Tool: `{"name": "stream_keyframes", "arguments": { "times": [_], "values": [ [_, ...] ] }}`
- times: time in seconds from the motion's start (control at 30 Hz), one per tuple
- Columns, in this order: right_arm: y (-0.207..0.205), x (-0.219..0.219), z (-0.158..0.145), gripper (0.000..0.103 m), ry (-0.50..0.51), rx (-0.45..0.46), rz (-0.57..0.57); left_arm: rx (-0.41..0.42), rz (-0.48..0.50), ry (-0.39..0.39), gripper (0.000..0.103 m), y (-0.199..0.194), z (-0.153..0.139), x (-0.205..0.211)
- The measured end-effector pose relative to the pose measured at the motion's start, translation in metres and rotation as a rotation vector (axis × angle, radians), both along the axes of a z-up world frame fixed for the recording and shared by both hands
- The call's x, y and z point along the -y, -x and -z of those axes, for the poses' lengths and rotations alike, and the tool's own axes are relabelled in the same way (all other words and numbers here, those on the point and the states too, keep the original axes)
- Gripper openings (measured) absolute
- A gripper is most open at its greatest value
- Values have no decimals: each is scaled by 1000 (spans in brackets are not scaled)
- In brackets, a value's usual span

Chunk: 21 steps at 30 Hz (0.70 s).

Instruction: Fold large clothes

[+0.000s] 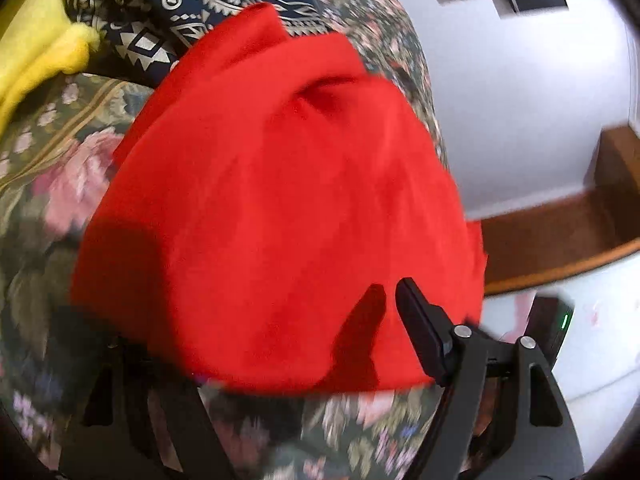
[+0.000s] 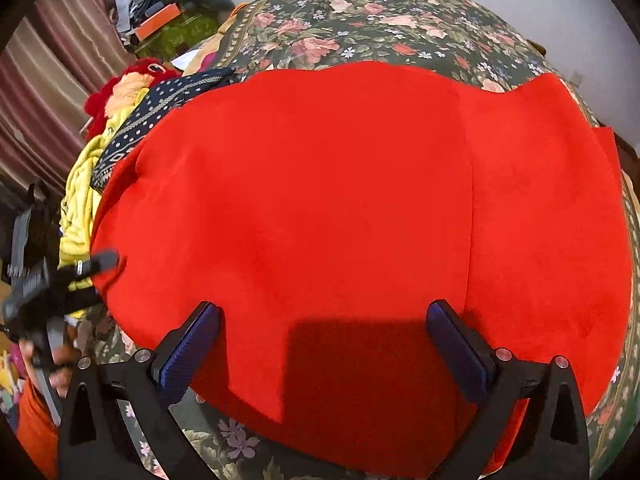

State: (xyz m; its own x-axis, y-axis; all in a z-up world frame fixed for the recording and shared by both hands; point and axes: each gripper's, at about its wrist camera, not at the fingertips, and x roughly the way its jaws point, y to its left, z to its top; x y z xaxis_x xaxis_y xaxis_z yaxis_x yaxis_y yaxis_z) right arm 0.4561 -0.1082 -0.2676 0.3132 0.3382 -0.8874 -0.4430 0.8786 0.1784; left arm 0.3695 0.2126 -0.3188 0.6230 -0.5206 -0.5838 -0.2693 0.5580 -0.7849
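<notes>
red garment (image 2: 340, 200) spread flat over the flowered bedspread (image 2: 360, 20), partly folded with one layer lapped across its right side, so probably mid-fold with the near edge next to lift. right gripper (image 2: 324, 344) released, hovering over the near hem; left gripper (image 1: 256, 336) at the cloth's left edge, one finger hidden under red cloth, grip impossible to tell. yellow cloth (image 2: 80, 200) and patterned navy cloth (image 1: 168, 12) heaped beside, pale wall (image 1: 520, 100) behind.

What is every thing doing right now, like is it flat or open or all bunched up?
Red cloth: spread mostly flat on the bedspread, one corner rumpled.
Floral bedspread: laid out under the cloth.
Yellow garment: crumpled in the pile.
Patterned navy cloth: bunched in the pile.
Right gripper: open, empty.
Left gripper: open at the cloth's edge.
</notes>
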Motion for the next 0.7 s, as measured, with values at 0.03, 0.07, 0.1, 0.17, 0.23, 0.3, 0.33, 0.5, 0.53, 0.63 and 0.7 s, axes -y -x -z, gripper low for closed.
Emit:
{"name": "stream_keyframes", "arguments": {
  "times": [0.03, 0.07, 0.1, 0.17, 0.23, 0.3, 0.33, 0.5, 0.53, 0.63, 0.7],
  "values": [
    [0, 0, 0, 103, 4, 3, -2, 0, -19, 5, 69, -5, 3, -2],
    [-1, 0, 0, 103, 7, 4, -2, -4, -40, 3, 61, -11, 5, -5],
    [-1, 0, 0, 103, 5, 3, -1, -13, -58, 1, 52, -18, 9, -7],
    [-1, 2, -1, 103, -1, 1, 2, -19, -103, 29, 43, -25, 15, -13],
    [-1, 2, -2, 103, -5, -4, 10, -17, -140, 29, 34, -30, 16, -16],
    [1, 1, -4, 103, 5, -9, 19, -7, -171, -5, 19, -28, 10, -15],
    [2, 0, -6, 103, 12, -11, 24, 10, -190, -21, 16, -26, 3, -13],
    [8, -3, -18, 103, -34, -51, 38, 158, -225, -139, 12, -3, -60, -3],
    [9, -5, -21, 103, -49, -57, 39, 189, -223, -177, 12, 4, -76, -1],
    [10, -18, -38, 103, -103, -49, 31, 264, -228, -272, 12, 26, -108, 3],
    [10, -34, -47, 103, -119, -28, 14, 300, -239, -315, 12, 42, -124, 2]
  ]
}}
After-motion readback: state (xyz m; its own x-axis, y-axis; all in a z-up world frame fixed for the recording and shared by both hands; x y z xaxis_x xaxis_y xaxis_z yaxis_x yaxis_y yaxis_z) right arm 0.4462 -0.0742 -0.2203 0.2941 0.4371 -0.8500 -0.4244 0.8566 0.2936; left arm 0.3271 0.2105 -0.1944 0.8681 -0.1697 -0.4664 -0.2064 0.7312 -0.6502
